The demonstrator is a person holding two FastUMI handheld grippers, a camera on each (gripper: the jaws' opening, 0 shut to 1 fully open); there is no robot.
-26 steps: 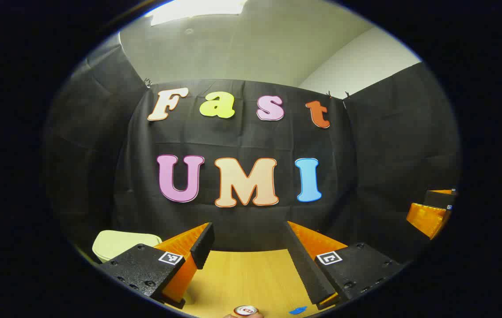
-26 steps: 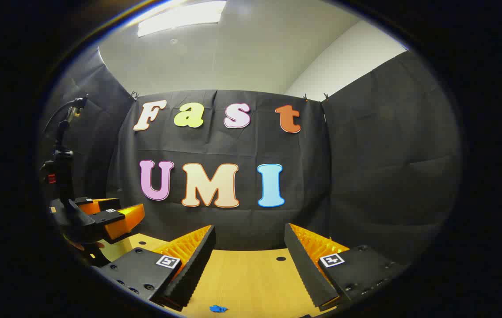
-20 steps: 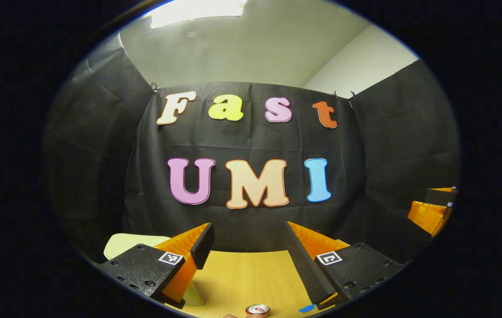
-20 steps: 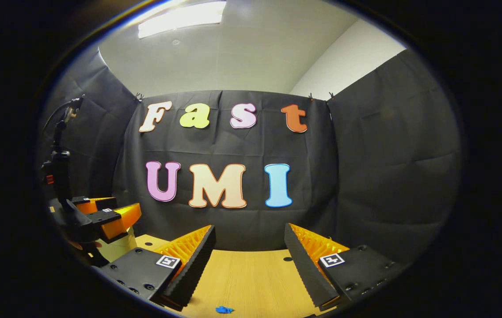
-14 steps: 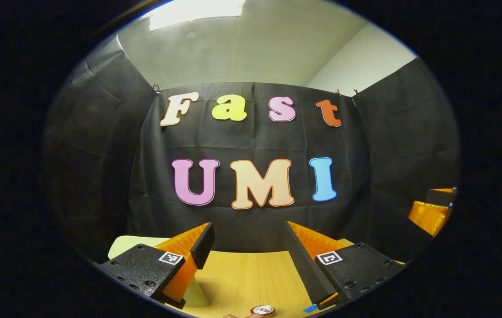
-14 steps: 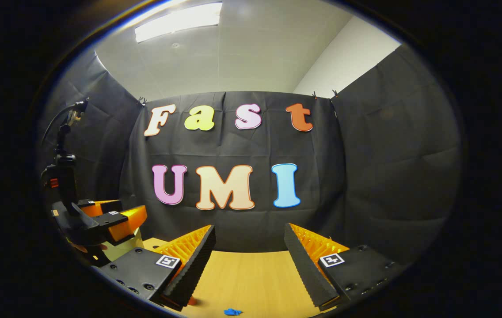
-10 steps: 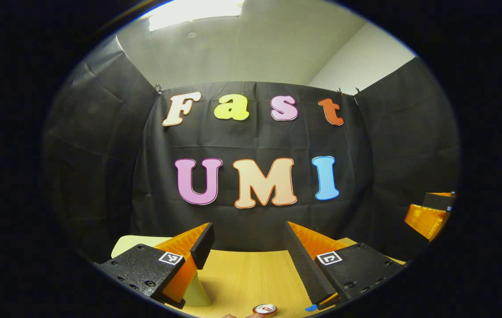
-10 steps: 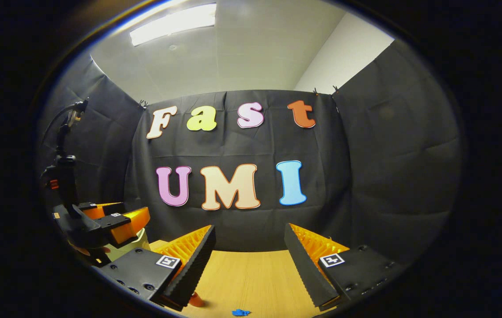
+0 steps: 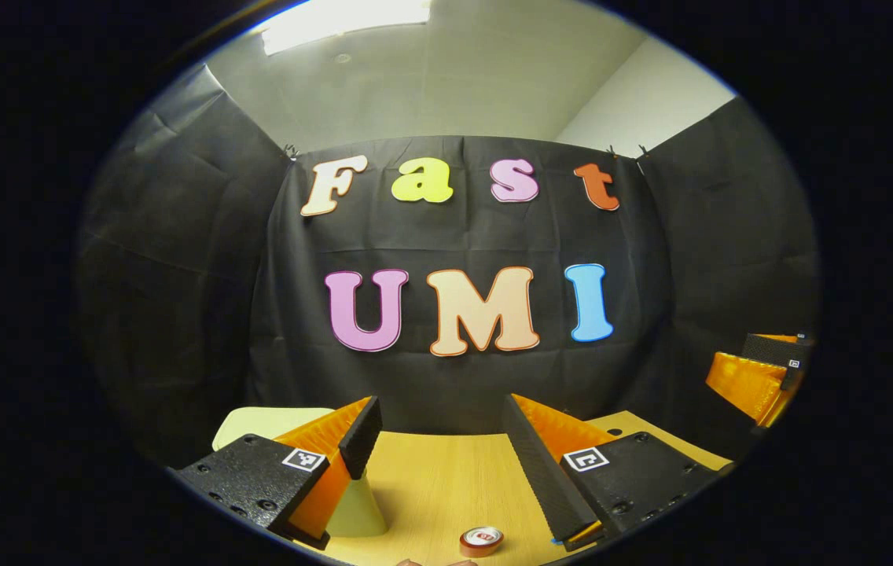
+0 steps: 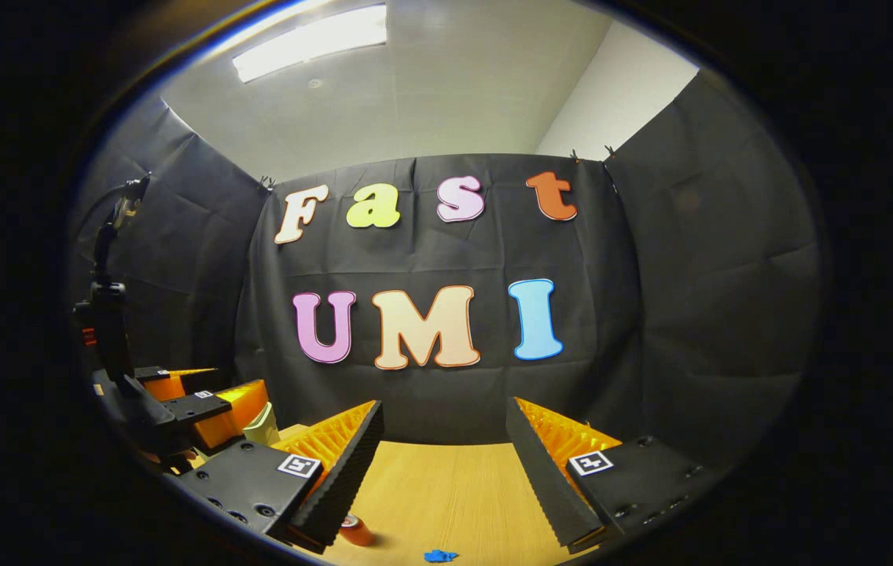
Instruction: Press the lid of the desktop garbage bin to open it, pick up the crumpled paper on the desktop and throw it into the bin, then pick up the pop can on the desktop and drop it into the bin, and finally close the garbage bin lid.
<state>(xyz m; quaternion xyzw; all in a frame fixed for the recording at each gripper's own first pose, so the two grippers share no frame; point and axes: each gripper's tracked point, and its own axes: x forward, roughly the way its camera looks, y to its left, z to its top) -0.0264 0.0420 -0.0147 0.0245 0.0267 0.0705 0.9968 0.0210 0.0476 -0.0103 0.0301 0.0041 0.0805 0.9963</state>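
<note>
Wooden desk (image 9: 439, 487) under wide-open left hand-held gripper (image 9: 435, 428)

my right gripper (image 10: 443, 440) hangs over the wooden table (image 10: 446, 495), fingers wide apart and empty. the pop can (image 10: 355, 531) stands low beside my left finger. my left gripper (image 10: 214, 401) hovers far left, by the pale bin (image 10: 262, 428).

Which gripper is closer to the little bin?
Left. The left gripper has the bin right behind its finger, and in the right gripper view it sits just above the bin. The right gripper is farther off beside it.
</note>
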